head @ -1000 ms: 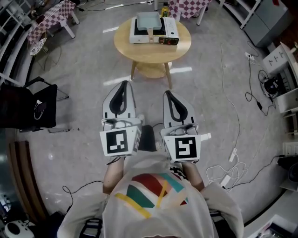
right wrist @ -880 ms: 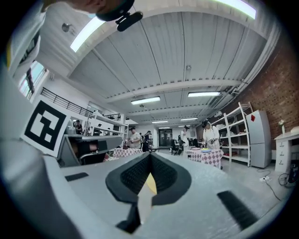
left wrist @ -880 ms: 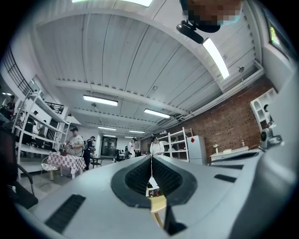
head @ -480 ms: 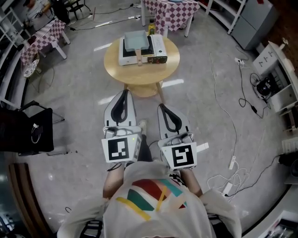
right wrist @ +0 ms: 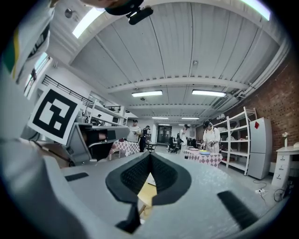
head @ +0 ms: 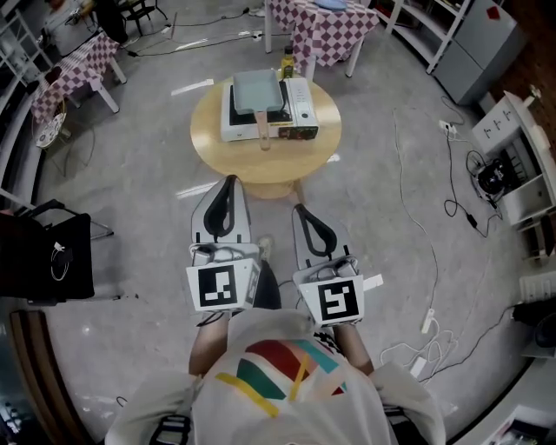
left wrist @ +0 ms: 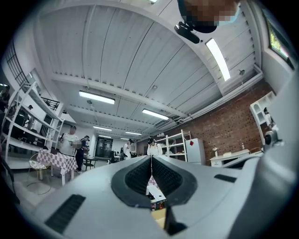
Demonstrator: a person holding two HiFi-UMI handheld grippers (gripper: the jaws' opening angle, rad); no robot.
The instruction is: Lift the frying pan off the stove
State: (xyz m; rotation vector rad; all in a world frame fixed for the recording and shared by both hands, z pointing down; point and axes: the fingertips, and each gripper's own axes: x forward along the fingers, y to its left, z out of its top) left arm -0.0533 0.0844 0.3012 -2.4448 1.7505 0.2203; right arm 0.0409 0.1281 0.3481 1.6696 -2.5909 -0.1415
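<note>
A square grey-blue frying pan (head: 255, 89) sits on a white portable stove (head: 298, 106), its wooden handle (head: 263, 131) pointing toward me. The stove stands on a round wooden table (head: 217, 143). My left gripper (head: 229, 180) and right gripper (head: 299, 209) are side by side over the floor, short of the table's near edge, both shut and holding nothing. In the left gripper view the left gripper (left wrist: 151, 157) has its jaws pressed together, with the stove's edge showing below them. The right gripper (right wrist: 150, 153) is also closed, with the table's wood behind it.
A small yellow bottle (head: 287, 64) stands behind the stove. A black chair (head: 48, 256) is on my left. Cables and a power strip (head: 429, 320) trail over the floor on the right. Checkered tables (head: 317, 22) and white shelves (head: 512, 122) ring the room.
The table with the stove and pan has come nearer in the head view. Both grippers now reach closer to its edge, still shut and empty.
</note>
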